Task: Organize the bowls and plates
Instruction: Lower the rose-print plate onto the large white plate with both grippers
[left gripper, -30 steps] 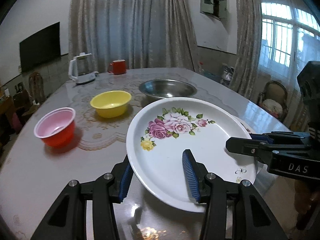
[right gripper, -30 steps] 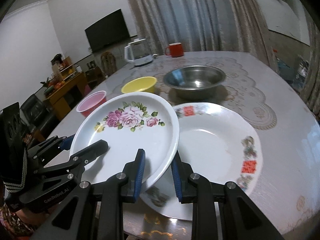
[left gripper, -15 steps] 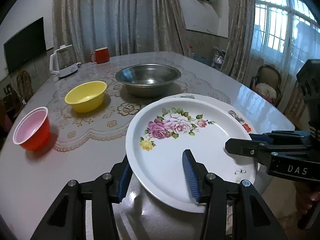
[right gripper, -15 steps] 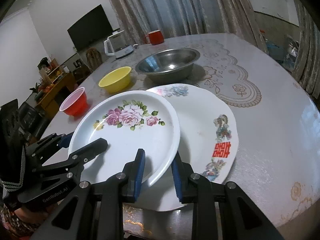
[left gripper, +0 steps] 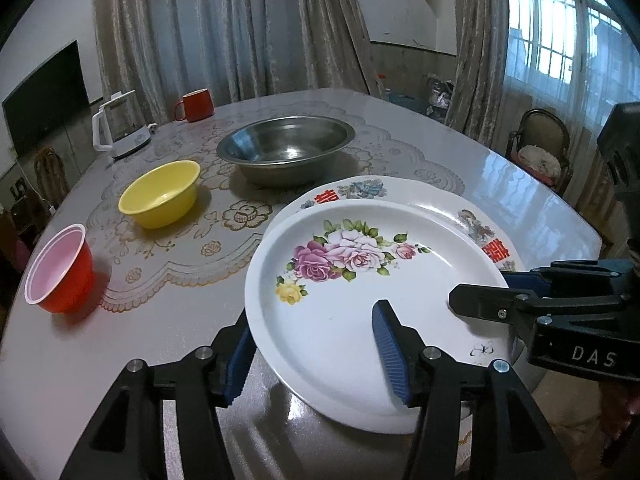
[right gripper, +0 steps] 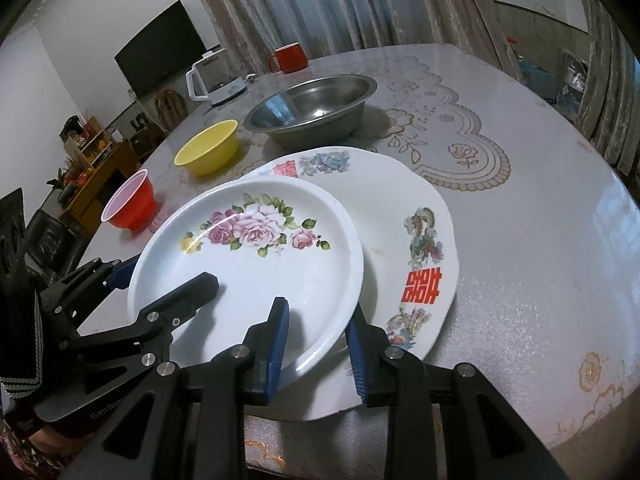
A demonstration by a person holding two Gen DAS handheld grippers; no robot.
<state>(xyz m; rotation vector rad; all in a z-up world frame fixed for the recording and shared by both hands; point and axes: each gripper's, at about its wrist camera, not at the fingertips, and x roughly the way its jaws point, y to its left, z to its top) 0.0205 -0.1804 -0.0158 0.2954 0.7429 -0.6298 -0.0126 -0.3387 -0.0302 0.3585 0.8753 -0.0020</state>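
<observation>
Left wrist view: the left tongs (left gripper: 312,354) are opening, pads straddling the rose plate (left gripper: 360,300), which lies on the larger plate (left gripper: 452,216) on the bench (left gripper: 168,320); withdraw level.

Right wrist view: the right tongs (right gripper: 316,350) are opening astride its rim; back out without dragging it.

Bare tabletop (right gripper: 560,280) lay open at three o'clock; steel basin (right gripper: 316,110) and yellow bowl (right gripper: 210,146) blocked twelve and eleven.
</observation>
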